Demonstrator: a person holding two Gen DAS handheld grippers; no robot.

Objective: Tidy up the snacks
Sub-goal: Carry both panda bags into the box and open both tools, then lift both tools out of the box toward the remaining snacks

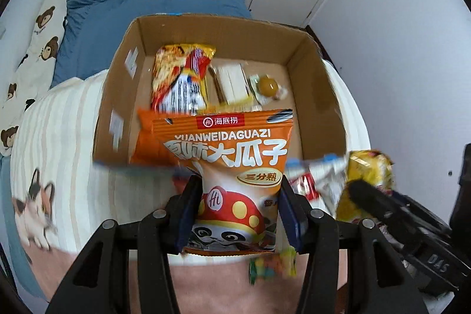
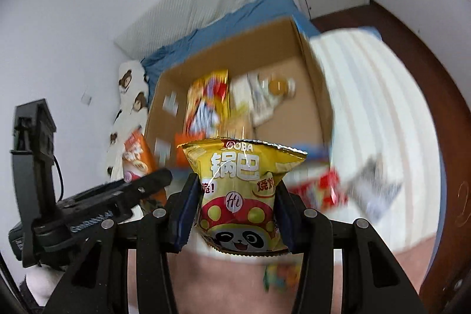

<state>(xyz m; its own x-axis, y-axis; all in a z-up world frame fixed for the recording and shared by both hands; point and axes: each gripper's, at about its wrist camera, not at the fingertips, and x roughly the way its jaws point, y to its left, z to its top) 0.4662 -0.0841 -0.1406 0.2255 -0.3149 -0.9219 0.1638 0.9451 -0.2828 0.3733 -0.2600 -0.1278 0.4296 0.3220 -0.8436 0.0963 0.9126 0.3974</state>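
Snacks held above open brown cardboard box point(image 1: 306, 84) on bed: orange sunflower-seed packet point(image 1: 232, 167) clamped in left gripper point(image 1: 240, 214), yellow crispy-rice packet point(image 2: 238, 190) clamped in right gripper point(image 2: 235, 211).

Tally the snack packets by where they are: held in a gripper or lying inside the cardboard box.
Held in a gripper: 2, orange seed bag, yellow crisp bag.
Inside the cardboard box: 3, red-yellow packet, white packet, clear egg packet.
Total: 5

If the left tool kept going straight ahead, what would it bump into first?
Probably the cardboard box. The left tool is shut on the orange sunflower seed bag, whose top already overlaps the box's near wall, so the bag would likely meet the box first. Depth is unclear.
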